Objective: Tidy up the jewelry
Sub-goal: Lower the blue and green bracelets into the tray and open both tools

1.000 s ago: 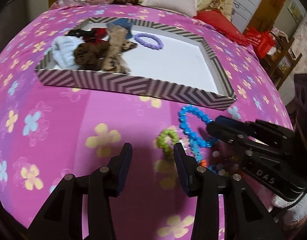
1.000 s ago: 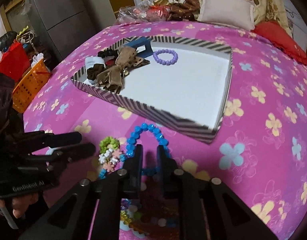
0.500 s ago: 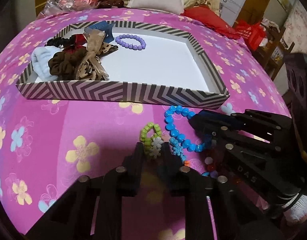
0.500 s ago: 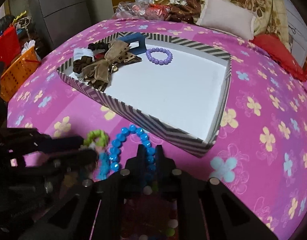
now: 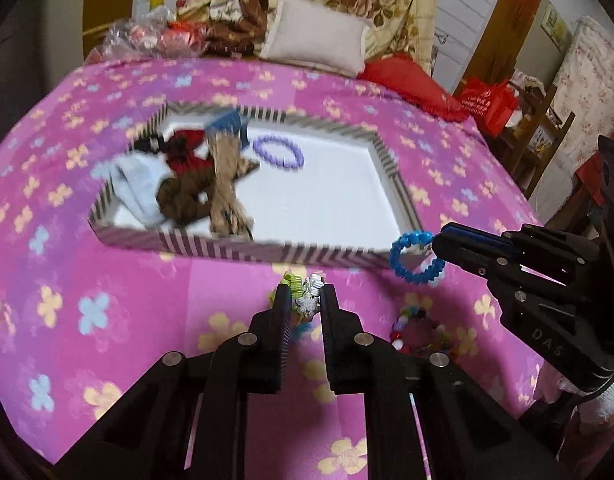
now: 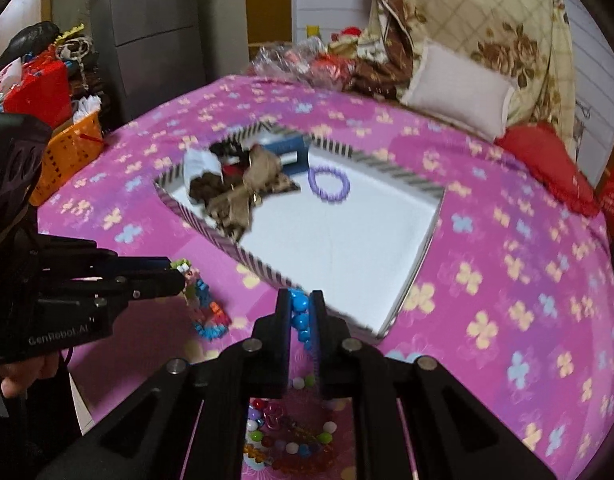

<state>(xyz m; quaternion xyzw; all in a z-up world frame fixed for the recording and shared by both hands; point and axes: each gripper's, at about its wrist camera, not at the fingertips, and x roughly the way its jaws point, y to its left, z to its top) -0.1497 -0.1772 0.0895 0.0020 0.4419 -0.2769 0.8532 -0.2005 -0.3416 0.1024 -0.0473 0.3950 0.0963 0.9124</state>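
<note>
Currently mid-task. Purple bead bracelet [image 5: 279, 152] and hair accessories [image 5: 195, 184] already inside striped tray [image 5: 243, 249]. Left gripper [image 5: 305, 300] clamped on green-white flower bracelet [image 5: 303, 294]; right gripper [image 6: 301, 308] clamped on blue bead bracelet [image 5: 413, 258], both clear of pink bedspread [image 5: 107, 300], short of tray. Multicolour bead pile [image 6: 291, 440] remains unsorted.

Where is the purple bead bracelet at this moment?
The purple bead bracelet lies inside the striped tray, on its white floor toward the far side, just right of the pile of hair ties.

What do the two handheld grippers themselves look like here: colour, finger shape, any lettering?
Both are matte black plastic with long tapering fingers and silver screw heads. The right gripper has blue finger pads and "DAS" on its body; the left gripper reads "GenRobot.AI". A white cuff shows below the right one.
</note>
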